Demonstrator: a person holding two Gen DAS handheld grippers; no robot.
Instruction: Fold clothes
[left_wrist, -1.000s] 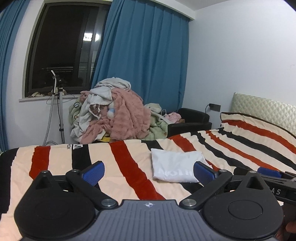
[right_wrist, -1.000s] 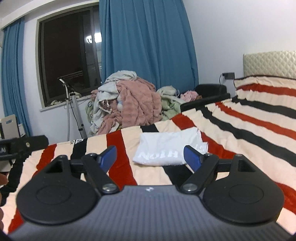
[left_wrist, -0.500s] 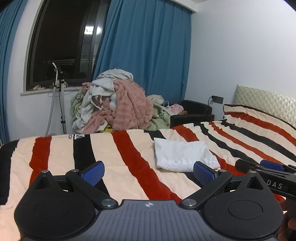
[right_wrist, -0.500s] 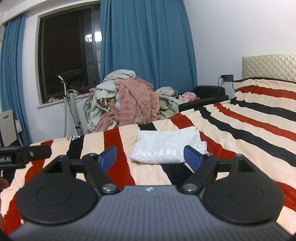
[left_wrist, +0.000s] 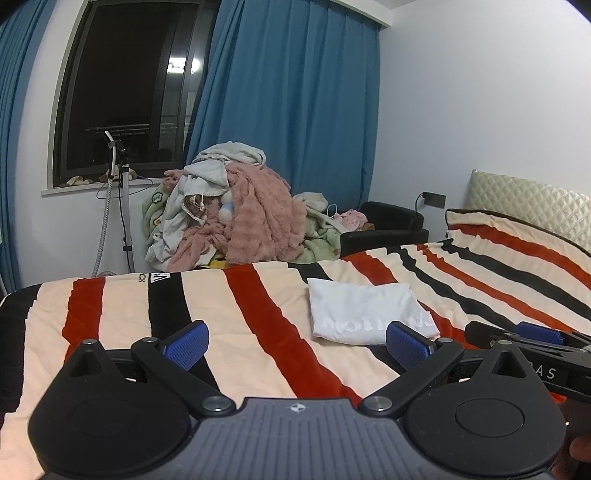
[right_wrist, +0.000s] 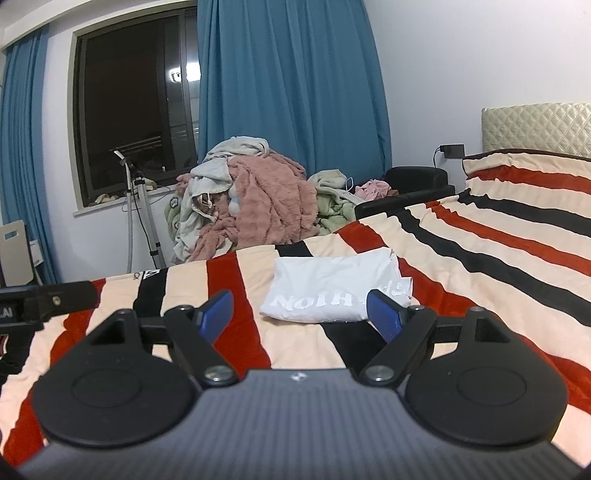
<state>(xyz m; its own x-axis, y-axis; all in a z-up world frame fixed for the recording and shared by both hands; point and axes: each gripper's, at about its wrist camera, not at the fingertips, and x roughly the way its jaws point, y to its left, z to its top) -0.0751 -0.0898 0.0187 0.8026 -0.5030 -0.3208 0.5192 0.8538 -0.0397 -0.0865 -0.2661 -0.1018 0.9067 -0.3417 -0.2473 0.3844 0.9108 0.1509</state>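
Left gripper (left_wrist: 297, 343) wide-spread with nothing between its blue pads, above the striped bed cover (left_wrist: 229, 314); folded white shirt (left_wrist: 364, 312) flat on the cover toward its far edge, lettering facing the cameras; right gripper (right_wrist: 301, 312) likewise wide-spread and unloaded, short of the shirt's near edge.

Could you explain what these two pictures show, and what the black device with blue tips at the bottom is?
Each picture comes from a camera on a hand-held gripper that a person carries, one per hand. The black device is the gripper itself, and the blue tips are its fingers. The left gripper and the right gripper are both open and hold nothing. Ahead lies a folded white shirt on a striped blanket. Behind the bed is a pile of laundry, apparently unfolded.
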